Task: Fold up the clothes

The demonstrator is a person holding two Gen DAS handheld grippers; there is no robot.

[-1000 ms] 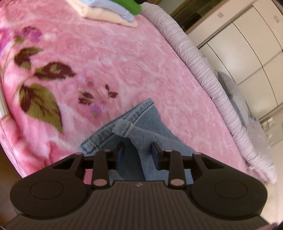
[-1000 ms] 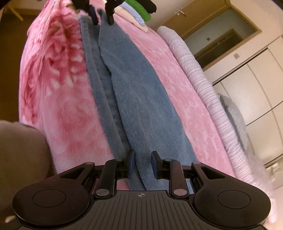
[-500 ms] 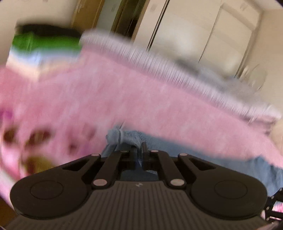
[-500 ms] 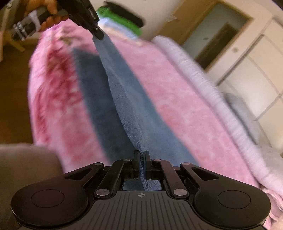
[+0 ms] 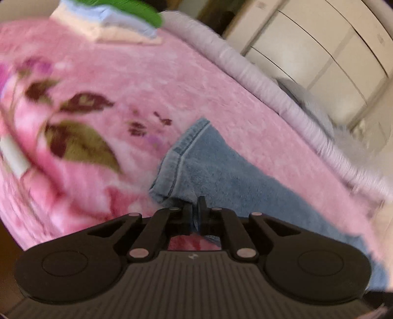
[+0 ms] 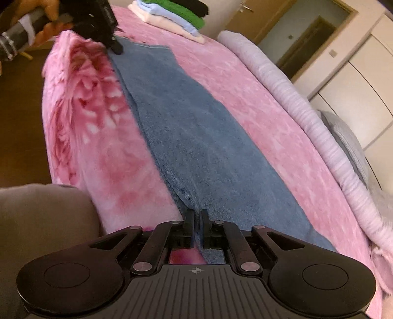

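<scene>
A long blue cloth point(image 6: 196, 135) lies lengthwise on the pink flowered blanket point(image 6: 258, 110). My right gripper point(image 6: 196, 216) is shut on its near end, a thin fold pinched between the pads. At the far end my left gripper point(image 6: 115, 47), held by a hand point(image 6: 41, 24), grips the other end. In the left wrist view the left gripper point(image 5: 195, 203) has the blue cloth point(image 5: 221, 171) pinched by its stitched hem corner. Its jaws are opening a little, with the pads still on the cloth.
A stack of folded clothes point(image 6: 176, 19) sits at the blanket's far end, also blurred in the left wrist view point(image 5: 118, 22). A rolled lilac quilt point(image 6: 294, 98) runs along the bed's far side. White wardrobe doors point(image 5: 319, 49) stand behind. A brown soft shape point(image 6: 36, 216) fills the near left.
Both grippers have closed on the ends of the blue cloth, which they straddled open before. The cloth's upper layer now lies wider across the blanket. The left hand swung, blurring its view.
</scene>
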